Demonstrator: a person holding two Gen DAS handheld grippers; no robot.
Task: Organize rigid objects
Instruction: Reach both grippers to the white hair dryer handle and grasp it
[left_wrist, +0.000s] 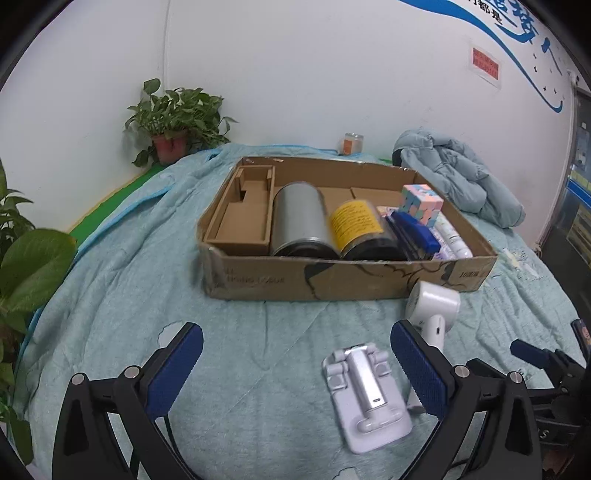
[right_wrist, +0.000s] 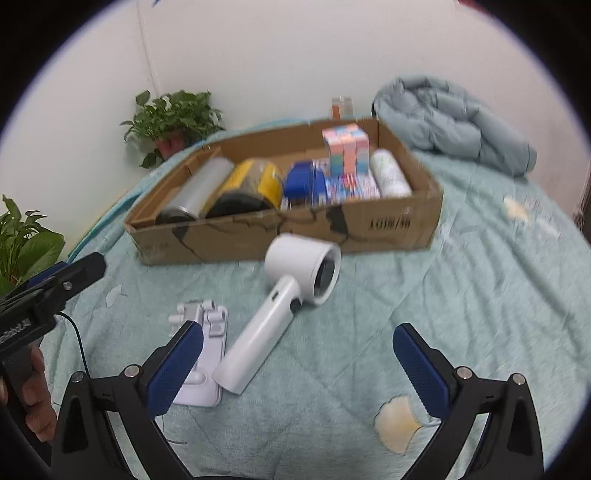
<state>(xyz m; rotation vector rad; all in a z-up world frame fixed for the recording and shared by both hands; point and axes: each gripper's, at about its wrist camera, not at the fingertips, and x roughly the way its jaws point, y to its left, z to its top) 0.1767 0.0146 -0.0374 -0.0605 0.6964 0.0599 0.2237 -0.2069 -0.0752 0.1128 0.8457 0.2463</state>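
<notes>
Both grippers hover low over the bed (left_wrist: 110, 258), jaws wide apart and holding nothing. The left gripper (left_wrist: 295, 369) has the white stand (left_wrist: 365, 391) lying flat just inside its right finger; the right gripper (right_wrist: 295, 369) has the dryer (right_wrist: 280, 310) reaching in from the left, handle end nearest its left finger.

The stand is flat and thin, so jaws closing over it could skid across its top or pinch up the soft blanket along with it. Its hinged arm might also swing under a squeeze and spoil the hold.

The dryer lies just right of the stand, their near ends almost touching. Going for either one risks nudging the other, and the two grippers work close enough to clash. The handle is smooth and the head looks heavy; gripped low on the handle, it would likely tip nose-down.

Farther off, the box (left_wrist: 347, 280) is already crowded on its right: silver can (left_wrist: 301, 218), yellow jar (left_wrist: 356, 225), a blue item, a cube (left_wrist: 423, 205) perched on top, a white tube at the far right. Open space remains mainly at the left by the cardboard insert. A careless drop could knock the cube off or set the cans rolling.
</notes>
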